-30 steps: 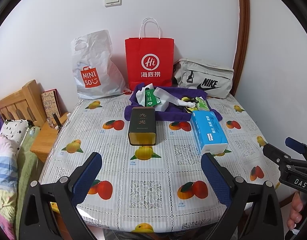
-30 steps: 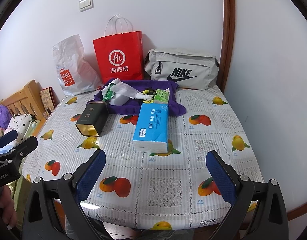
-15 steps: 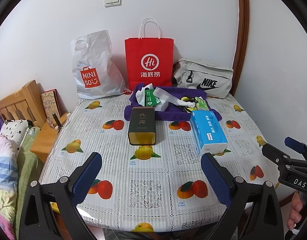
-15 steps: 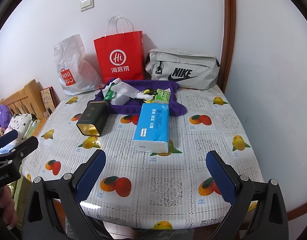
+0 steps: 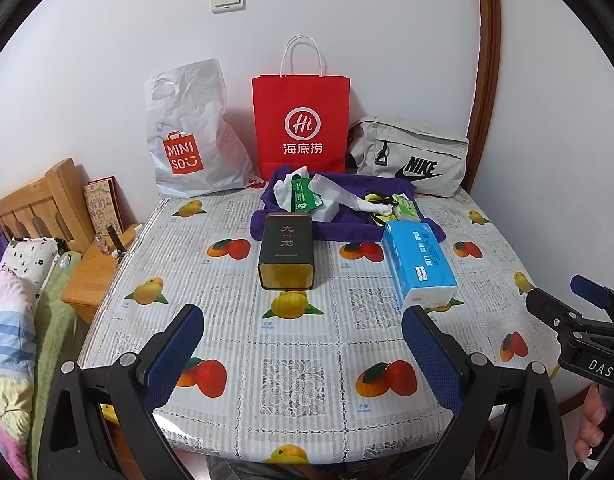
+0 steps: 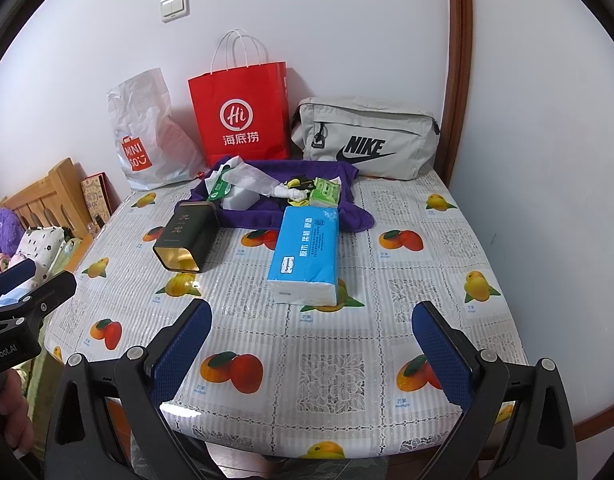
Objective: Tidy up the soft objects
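Observation:
A blue tissue pack [image 5: 421,264] [image 6: 307,254] lies on the fruit-print table [image 5: 299,344], right of a dark tin box [image 5: 287,250] [image 6: 187,236] lying on its side. Behind them a purple cloth [image 5: 347,230] [image 6: 267,216] holds a white tissue bundle [image 5: 331,196], green packets [image 6: 325,194] and small items. My left gripper [image 5: 303,336] is open and empty over the table's near edge. My right gripper [image 6: 311,332] is open and empty, also at the near edge; it shows at the right of the left wrist view [image 5: 567,300].
Against the wall stand a white Miniso bag [image 5: 187,136], a red paper bag [image 5: 301,124] and a grey Nike bag [image 5: 411,160]. A wooden headboard [image 5: 31,204], nightstand and bedding are off the table's left side. A wall rises on the right.
Both grippers have drifted very slightly; nothing on the table has moved.

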Tool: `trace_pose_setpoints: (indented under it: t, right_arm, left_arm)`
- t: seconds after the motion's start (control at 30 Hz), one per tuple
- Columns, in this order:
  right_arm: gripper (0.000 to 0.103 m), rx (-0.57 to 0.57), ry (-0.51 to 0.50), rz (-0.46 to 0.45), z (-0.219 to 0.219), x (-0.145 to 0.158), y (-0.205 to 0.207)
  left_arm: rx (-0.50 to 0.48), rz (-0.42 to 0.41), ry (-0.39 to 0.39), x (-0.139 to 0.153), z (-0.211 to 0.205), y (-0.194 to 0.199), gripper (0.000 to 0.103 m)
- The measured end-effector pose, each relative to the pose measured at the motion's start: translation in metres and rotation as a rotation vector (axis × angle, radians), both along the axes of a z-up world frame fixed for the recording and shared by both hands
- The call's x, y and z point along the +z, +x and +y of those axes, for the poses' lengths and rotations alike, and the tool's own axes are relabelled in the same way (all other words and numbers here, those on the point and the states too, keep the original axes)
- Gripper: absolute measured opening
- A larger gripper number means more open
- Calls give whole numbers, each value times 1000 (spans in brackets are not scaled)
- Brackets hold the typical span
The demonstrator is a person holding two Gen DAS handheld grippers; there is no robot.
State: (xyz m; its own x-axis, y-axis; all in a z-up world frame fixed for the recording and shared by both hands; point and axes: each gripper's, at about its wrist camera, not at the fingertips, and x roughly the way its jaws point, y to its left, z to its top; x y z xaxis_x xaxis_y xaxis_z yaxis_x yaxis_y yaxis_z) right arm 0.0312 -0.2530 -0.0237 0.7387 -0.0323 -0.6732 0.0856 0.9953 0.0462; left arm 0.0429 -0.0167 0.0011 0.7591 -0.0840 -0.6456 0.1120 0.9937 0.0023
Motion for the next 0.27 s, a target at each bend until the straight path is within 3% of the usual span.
trace_pose_setpoints:
  t: [0.27]
  right_arm:
    - [99, -2, -2, 1, 1, 1, 0]
  left_arm:
    - [12, -10, 16, -1, 0, 0, 100]
